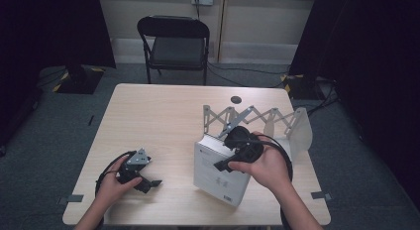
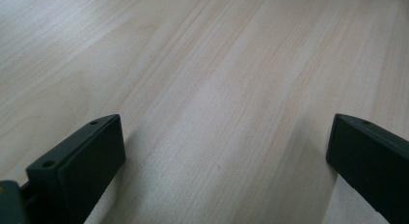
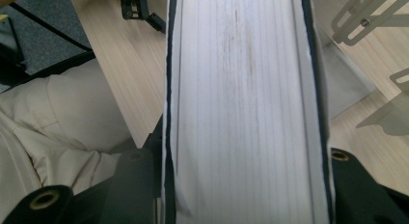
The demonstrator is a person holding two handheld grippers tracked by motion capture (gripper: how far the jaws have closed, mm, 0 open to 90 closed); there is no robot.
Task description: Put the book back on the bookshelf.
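The right gripper (image 1: 236, 151) is clamped across the thickness of a thick white book (image 1: 218, 178), one black jaw against each cover, as the right gripper view shows with the block of page edges (image 3: 246, 103) running up between the jaws. The book stands upright on the table (image 1: 163, 121), just in front of the near end of the expanding white book rack (image 1: 257, 118), and it leans a little; gripping it by its top, with the covers pinched together, keeps the pages from fanning and lets it be carried upright, which is probably how it must go into one of the rack's slots. The rack is stretched open on its scissor links, with its rounded dividers (image 1: 301, 131) at the right end, farther from the book, so the gaps look ready to take a volume edge-on. The left gripper (image 1: 148, 183) rests low over the table, well to the left of the book and apart from it, with its jaws spread wide and nothing between them; the left gripper view shows bare wood (image 2: 212, 89) between the two black pads. It seems parked there so as to keep out of the way while the right hand (image 1: 265, 165) does the carrying. A folding chair (image 1: 174, 44) stands beyond the rack, off the table's far edge.
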